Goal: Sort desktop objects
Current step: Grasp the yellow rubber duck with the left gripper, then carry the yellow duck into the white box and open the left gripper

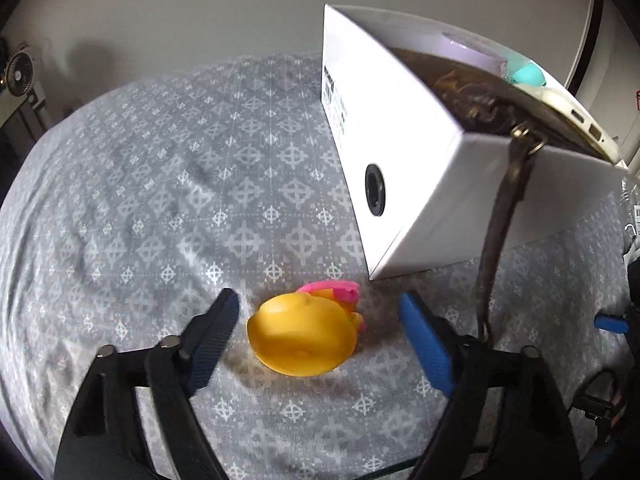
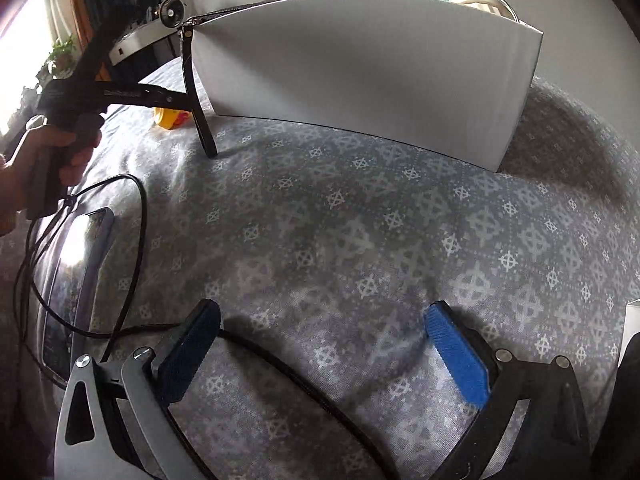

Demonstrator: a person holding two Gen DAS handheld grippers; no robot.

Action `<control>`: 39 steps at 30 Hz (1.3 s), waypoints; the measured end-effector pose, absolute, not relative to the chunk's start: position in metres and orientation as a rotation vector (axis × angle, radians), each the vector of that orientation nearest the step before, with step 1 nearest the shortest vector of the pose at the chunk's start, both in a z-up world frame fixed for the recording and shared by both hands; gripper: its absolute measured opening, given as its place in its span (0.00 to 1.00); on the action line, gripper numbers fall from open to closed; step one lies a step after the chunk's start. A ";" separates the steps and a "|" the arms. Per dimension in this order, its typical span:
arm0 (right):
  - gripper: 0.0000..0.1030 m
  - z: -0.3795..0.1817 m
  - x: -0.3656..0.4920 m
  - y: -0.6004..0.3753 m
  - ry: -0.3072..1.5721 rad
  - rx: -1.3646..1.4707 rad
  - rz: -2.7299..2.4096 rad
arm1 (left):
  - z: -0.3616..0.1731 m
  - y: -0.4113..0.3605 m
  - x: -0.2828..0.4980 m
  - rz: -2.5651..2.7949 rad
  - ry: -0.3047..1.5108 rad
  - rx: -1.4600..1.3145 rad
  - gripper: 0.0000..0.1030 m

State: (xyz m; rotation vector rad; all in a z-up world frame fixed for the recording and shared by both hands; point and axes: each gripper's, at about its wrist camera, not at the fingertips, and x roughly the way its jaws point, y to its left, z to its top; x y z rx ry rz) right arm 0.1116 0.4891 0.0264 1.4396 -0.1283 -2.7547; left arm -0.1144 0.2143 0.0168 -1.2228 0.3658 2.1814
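A yellow rubber duck (image 1: 302, 336) with a pink part lies on the grey patterned cloth (image 1: 160, 200), between the open fingers of my left gripper (image 1: 320, 316), which is not touching it. A white box (image 1: 404, 160) stands just beyond it, holding a phone (image 1: 568, 116), a teal object and a dark strap (image 1: 496, 232) that hangs over its wall. In the right wrist view the box (image 2: 360, 72) is far ahead and the duck (image 2: 170, 118) shows at its left corner. My right gripper (image 2: 324, 320) is open and empty over the cloth.
A black cable (image 2: 132, 240) loops over the cloth and runs under my right gripper. A shiny dark phone or tablet (image 2: 76, 264) lies at the left. A hand holds the left gripper (image 2: 100, 92) at far left. A fan (image 2: 170, 10) stands behind.
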 end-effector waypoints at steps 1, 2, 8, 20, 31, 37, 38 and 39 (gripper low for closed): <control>1.00 0.026 0.112 0.489 -0.127 1.433 -2.756 | 0.011 0.213 -0.115 2.184 0.383 -1.237 0.55; 1.00 0.025 0.112 0.490 -0.126 1.426 -2.756 | 0.011 0.210 -0.112 2.185 0.382 -1.207 0.55; 1.00 0.021 0.112 0.486 -0.109 1.404 -2.762 | 0.036 0.188 -0.093 2.213 0.376 -1.152 0.53; 1.00 0.017 0.111 0.482 -0.094 1.419 -2.768 | 0.193 0.224 -0.091 2.253 0.245 -0.940 0.54; 1.00 0.015 0.110 0.472 -0.086 1.410 -2.785 | 0.149 0.338 -0.149 2.279 0.303 -1.068 0.54; 1.00 0.018 0.114 0.475 -0.097 1.402 -2.790 | 0.134 0.367 -0.163 2.336 0.368 -1.079 0.54; 1.00 0.018 0.114 0.475 -0.097 1.402 -2.790 | 0.132 0.370 -0.165 2.339 0.373 -1.082 0.54; 1.00 0.018 0.114 0.474 -0.098 1.401 -2.790 | 0.131 0.373 -0.165 2.345 0.385 -1.086 0.54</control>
